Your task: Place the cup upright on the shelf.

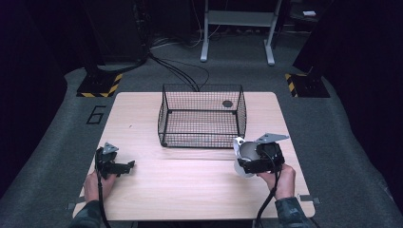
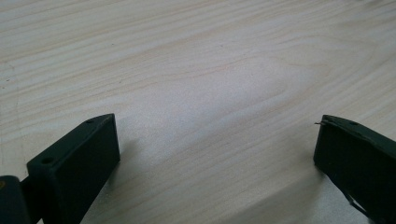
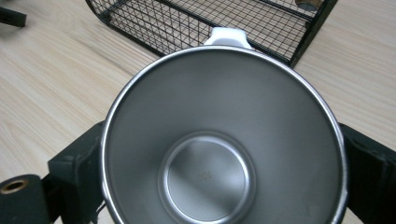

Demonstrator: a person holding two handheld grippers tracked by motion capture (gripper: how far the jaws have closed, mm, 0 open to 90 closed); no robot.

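Steel cup (image 3: pixel 224 140) sits clamped in my right tongs (image 1: pixel 254 159) just in front of the wire basket (image 1: pixel 202 116), not yet dropped in, while my left tongs (image 1: pixel 116 166) rest wide apart and empty on the worktop (image 1: pixel 190 185).

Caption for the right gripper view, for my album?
Right tool grips a steel cup near the wire basket.

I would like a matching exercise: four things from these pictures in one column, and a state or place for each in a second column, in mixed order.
1. left gripper
2. right gripper
3. steel cup
4. wire basket

a. stands at the table's far middle
b. open above bare wood
c. shut on the cup
d. shiny inside, with a white handle

Pairs: 1-b, 2-c, 3-d, 4-a
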